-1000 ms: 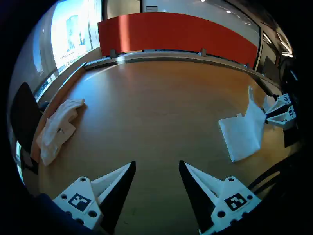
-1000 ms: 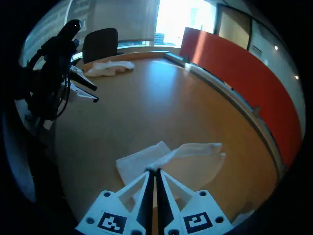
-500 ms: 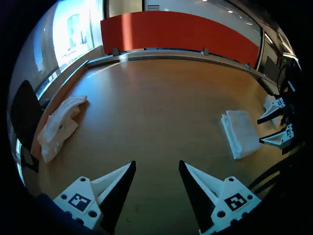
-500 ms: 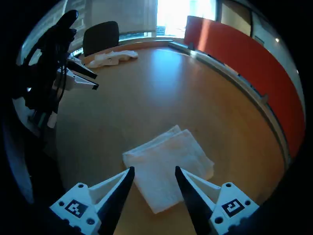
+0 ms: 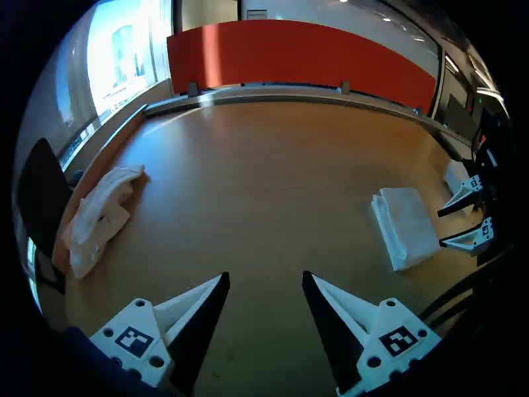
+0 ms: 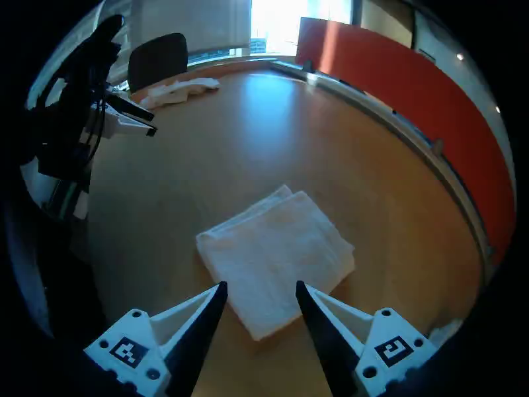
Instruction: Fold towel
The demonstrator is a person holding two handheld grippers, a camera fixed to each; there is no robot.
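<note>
Towel on table.

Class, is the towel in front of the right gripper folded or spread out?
Folded: the towel lies as a compact square with stacked edges.

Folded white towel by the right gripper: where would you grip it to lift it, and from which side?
Probably the near corner of the folded towel, approached low from the side of the right gripper, jaws spanning the whole stack. It lies flat on the table, and loose layered edges show along its far-left side, where a pinch might catch only some layers.
</note>
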